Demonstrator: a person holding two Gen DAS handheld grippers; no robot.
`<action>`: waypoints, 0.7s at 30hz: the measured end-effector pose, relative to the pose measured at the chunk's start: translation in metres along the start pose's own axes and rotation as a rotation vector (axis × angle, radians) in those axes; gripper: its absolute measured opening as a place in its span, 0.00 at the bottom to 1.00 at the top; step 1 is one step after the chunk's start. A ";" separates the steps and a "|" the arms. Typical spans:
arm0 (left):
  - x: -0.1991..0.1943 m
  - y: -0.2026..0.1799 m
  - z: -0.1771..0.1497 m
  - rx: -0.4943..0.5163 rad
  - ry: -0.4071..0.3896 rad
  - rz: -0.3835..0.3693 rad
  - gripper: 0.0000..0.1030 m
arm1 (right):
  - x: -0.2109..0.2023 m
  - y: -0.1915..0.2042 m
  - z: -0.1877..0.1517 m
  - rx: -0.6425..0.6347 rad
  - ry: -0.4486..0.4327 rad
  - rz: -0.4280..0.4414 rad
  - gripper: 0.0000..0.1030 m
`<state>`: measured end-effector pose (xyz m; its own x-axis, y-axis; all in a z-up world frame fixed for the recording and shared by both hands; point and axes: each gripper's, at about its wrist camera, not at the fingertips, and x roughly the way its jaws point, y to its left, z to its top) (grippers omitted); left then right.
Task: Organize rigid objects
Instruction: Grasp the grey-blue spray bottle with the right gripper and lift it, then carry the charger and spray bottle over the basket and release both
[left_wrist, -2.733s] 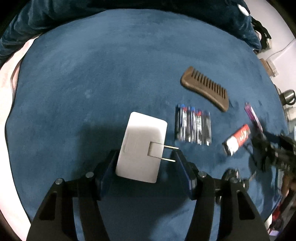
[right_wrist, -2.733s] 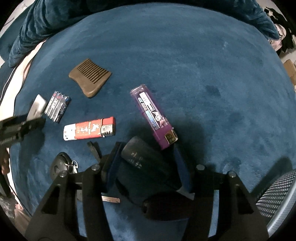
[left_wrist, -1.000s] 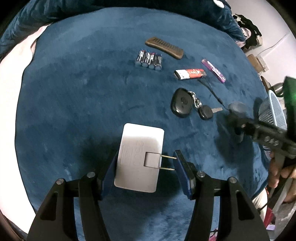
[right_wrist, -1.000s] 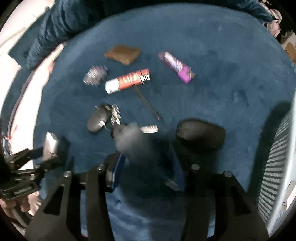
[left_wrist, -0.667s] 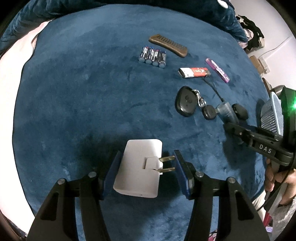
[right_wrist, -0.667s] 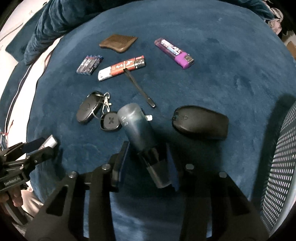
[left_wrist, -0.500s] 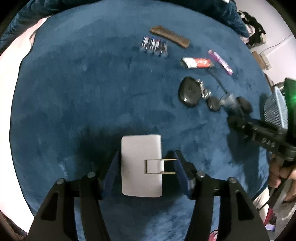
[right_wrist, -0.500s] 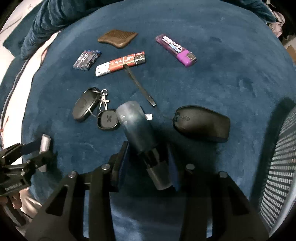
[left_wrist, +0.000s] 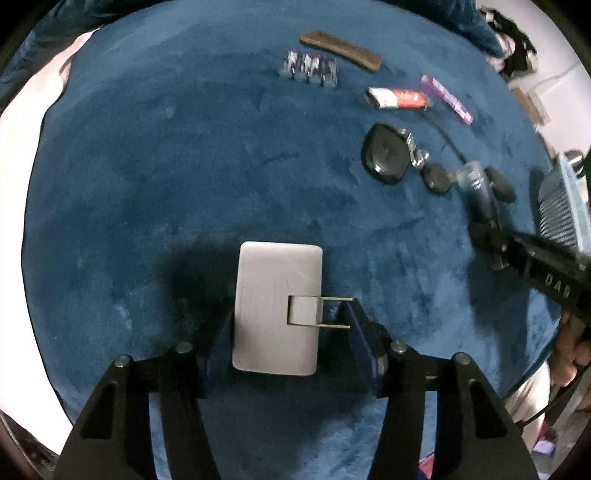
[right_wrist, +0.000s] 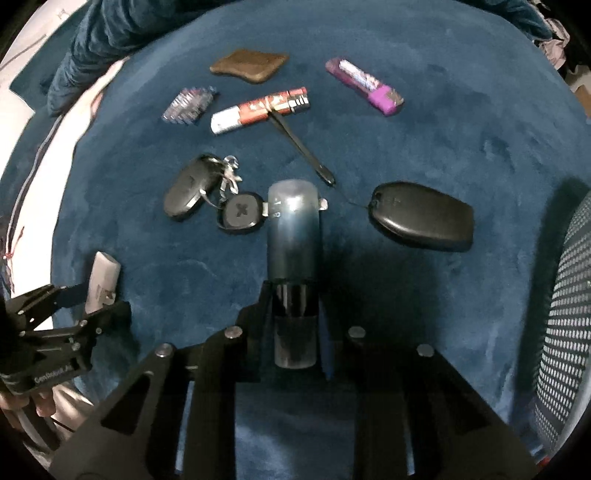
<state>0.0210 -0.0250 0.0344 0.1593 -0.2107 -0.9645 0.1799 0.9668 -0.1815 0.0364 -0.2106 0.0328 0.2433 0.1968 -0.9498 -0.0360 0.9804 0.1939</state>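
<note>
The left gripper (left_wrist: 291, 325) holds the white charger (left_wrist: 277, 306) across its flat sides, prongs toward 3 o'clock, above the blue blanket (left_wrist: 166, 166). The right gripper (right_wrist: 293, 306) grips the dark tube (right_wrist: 293, 236) lengthwise, pointing to 12 o'clock, probably for carrying to the mesh basket (right_wrist: 569, 317) at 3 o'clock.

A blue plush blanket (left_wrist: 155, 177) covers the surface; a mesh basket (right_wrist: 565, 314) stands at right.

Blue cloth (left_wrist: 155, 177): plush, matt nap. White charger (left_wrist: 277, 306): matt plastic w/ thin metal prongs. Comb (right_wrist: 249, 65): brown wood. Car fob (right_wrist: 192, 190) nr comb: glossy black plastic.
</note>
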 end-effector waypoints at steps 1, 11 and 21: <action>-0.004 0.000 -0.002 -0.001 -0.014 0.000 0.57 | -0.004 0.001 -0.002 0.000 -0.012 0.013 0.21; -0.040 -0.019 -0.012 0.039 -0.082 0.008 0.57 | -0.050 0.008 -0.033 0.017 -0.108 0.095 0.21; -0.058 -0.046 -0.012 0.078 -0.112 0.008 0.57 | -0.083 0.009 -0.053 0.042 -0.181 0.088 0.21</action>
<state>-0.0083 -0.0557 0.0967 0.2679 -0.2218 -0.9376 0.2524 0.9553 -0.1538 -0.0353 -0.2171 0.1007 0.4118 0.2726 -0.8696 -0.0252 0.9573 0.2881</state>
